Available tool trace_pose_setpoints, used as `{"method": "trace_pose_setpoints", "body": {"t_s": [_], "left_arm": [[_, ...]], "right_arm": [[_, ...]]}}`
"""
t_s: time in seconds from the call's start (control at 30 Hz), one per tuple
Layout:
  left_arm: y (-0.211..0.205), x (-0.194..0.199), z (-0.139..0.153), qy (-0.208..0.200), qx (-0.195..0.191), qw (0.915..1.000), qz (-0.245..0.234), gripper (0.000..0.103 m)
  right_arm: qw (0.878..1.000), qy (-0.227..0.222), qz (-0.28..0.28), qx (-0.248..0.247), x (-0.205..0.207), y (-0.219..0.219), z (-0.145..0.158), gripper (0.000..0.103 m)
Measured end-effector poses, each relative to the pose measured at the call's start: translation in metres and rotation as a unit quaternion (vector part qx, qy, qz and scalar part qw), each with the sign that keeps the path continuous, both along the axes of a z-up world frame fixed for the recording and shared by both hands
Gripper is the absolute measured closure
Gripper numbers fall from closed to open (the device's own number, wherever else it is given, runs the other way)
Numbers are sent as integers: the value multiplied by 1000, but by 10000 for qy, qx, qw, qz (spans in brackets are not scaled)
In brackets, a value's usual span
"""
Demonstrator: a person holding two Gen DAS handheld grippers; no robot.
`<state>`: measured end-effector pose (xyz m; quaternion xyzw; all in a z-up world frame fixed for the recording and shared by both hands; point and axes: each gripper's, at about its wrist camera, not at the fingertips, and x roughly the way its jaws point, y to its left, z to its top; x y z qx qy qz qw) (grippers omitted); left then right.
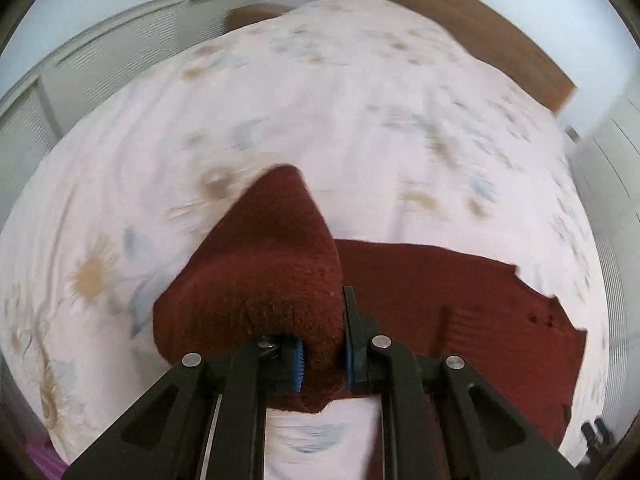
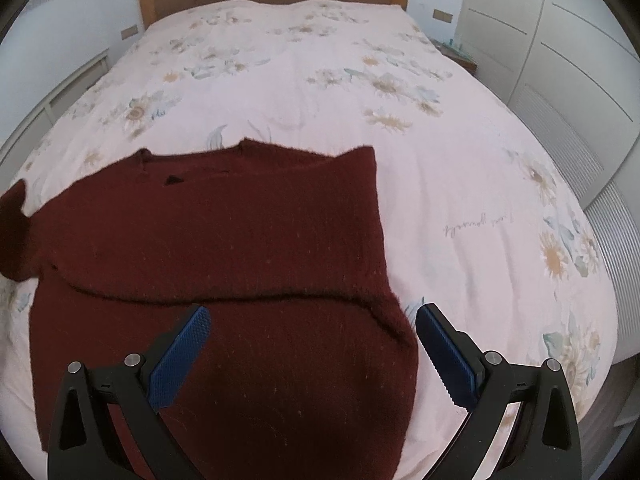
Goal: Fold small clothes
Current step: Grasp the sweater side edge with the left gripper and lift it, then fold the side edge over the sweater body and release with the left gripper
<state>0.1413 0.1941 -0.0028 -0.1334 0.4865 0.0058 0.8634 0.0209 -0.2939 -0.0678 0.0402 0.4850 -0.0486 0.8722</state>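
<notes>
one sweater [image 2: 208, 248] sleeve pinched in left tongs [image 1: 323, 356]; right tongs [image 2: 312, 344] spread above sweater.

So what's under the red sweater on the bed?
The floral bedspread lies under the red sweater and shows all around it. Whatever is directly beneath the knit is covered.

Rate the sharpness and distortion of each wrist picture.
Left wrist view: motion-blurred, the flower print on the bedspread smeared, while the left claw clamped on the sweater stays fairly crisp. Right wrist view: sharp, print and sweater knit legible past the open right claw. Both show fisheye bending and dark corners.
</notes>
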Motion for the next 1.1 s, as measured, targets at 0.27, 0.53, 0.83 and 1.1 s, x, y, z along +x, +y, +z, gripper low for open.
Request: {"method": "trace_pose_setpoints", "body": {"t_s": [0.27, 0.53, 0.83, 1.1], "left_arm": [[-118, 16, 5, -139, 80, 9951, -976, 92], [-238, 35, -4, -204, 19, 9812, -1919, 92], [-328, 31, -48, -31, 571, 9644, -2583, 92], [-329, 29, -124, 510, 1320, 9535, -2660, 88]], "right_arm": [[9998, -169, -10, 63, 12, -8, 13, 1], [9994, -246, -160, 175, 14, -29, 18, 1], [9988, -159, -369, 281, 4, -51, 8, 1], [9982, 47, -463, 366, -6, -60, -13, 1]]}}
